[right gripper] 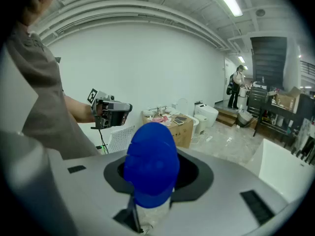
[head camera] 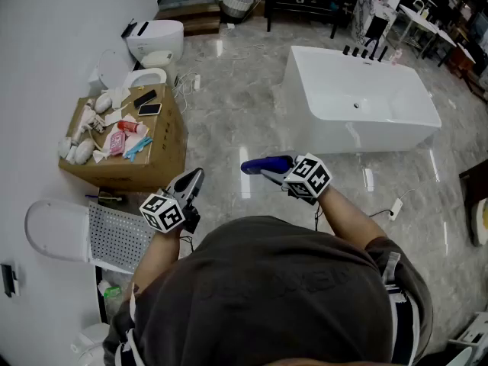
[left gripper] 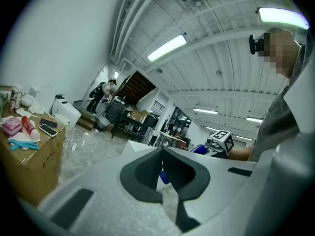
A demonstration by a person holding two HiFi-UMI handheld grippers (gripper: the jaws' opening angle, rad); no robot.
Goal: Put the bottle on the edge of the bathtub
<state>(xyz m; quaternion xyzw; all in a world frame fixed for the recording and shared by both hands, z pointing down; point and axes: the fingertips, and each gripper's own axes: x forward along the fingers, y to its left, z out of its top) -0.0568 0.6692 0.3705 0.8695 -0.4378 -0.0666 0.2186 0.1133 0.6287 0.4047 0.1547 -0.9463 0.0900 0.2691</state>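
Right gripper [right gripper: 150, 191]: clamped on rounded glossy blue plastic bottle [head camera: 265, 163], well apart from white rectangular bathtub [head camera: 329, 132].
Left gripper [left gripper: 162, 173]: jaws together, empty.

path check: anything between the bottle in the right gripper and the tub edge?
Nothing visible. The right gripper holds the blue bottle over the floor, and only that floor lies between it and the bathtub. The cardboard box sits off to the left, out of the path.
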